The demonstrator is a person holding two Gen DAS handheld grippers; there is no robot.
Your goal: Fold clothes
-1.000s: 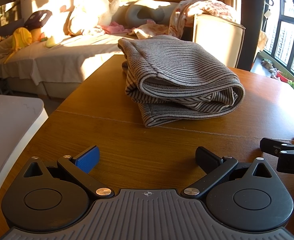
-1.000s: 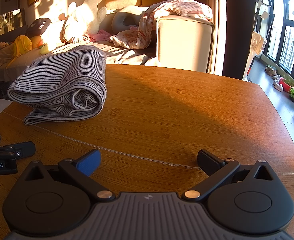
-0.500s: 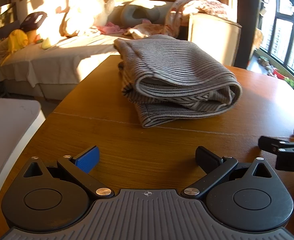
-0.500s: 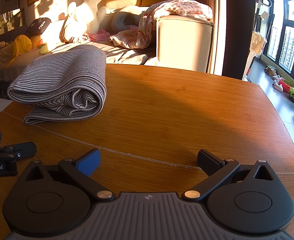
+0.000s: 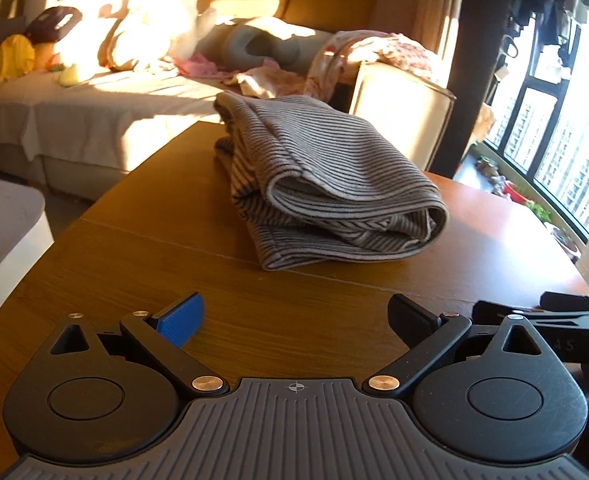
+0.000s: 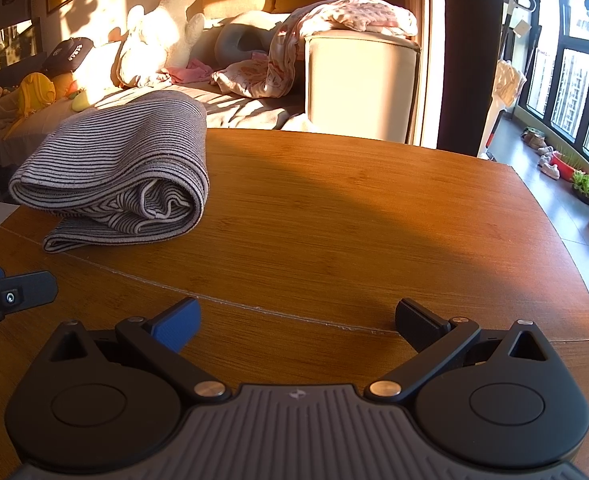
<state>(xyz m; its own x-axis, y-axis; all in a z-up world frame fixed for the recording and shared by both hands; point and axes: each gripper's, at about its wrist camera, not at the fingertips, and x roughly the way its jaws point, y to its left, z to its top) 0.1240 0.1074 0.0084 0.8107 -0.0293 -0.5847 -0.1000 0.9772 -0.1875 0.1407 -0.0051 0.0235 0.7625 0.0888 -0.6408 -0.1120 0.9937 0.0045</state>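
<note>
A grey striped garment (image 5: pixel 326 184) lies folded in a thick bundle on the wooden table (image 5: pixel 142 264); it also shows in the right wrist view (image 6: pixel 122 176) at the left. My left gripper (image 5: pixel 296 316) is open and empty, low over the table, well short of the garment. My right gripper (image 6: pixel 298 320) is open and empty over bare table, to the right of the garment. The right gripper's fingers (image 5: pixel 534 316) show at the right edge of the left wrist view; the left gripper's fingers (image 6: pixel 18 296) show at the left edge of the right wrist view.
A sofa (image 5: pixel 106 112) with plush toys, cushions and loose clothes stands behind the table. A beige armrest (image 6: pixel 362 84) is behind the far edge. A white surface (image 5: pixel 2 224) lies left of the table. Windows and floor plants (image 6: pixel 582 184) are at the right.
The left gripper has turned slightly left, so the garment sits more to the right in its view. The right gripper has hardly moved. Both stay open.
</note>
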